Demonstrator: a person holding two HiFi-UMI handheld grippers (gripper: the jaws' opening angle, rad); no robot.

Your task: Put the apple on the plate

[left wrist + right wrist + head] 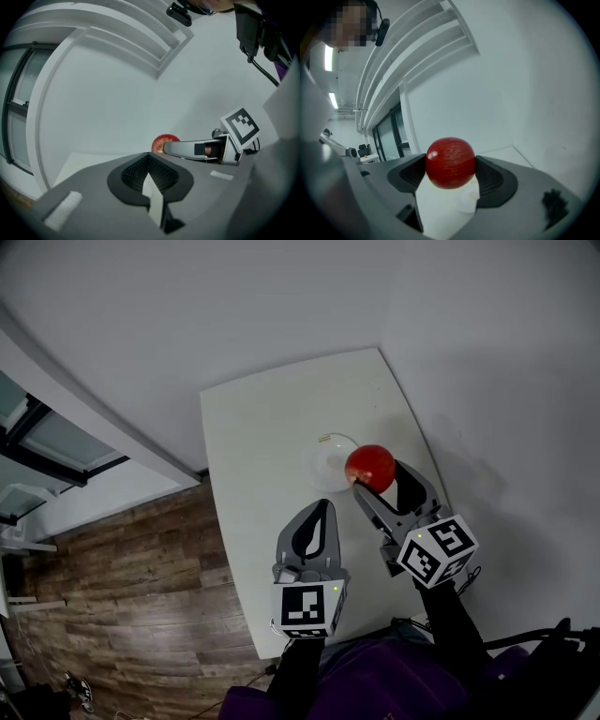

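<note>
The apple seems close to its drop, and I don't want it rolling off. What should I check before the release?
1. Right gripper shut on the apple: ok.
2. Apple centred over the plate: cannot tell; the head view shows it at the plate's right edge.
3. Apple resting on the plate: not ok; the right gripper view shows it held above.
4. Left gripper shut, empty, short of the plate: ok.

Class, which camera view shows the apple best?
The right gripper view: the apple sits large and whole, held in the right claw. The head view shows it small; the left gripper view, half hidden.
</note>
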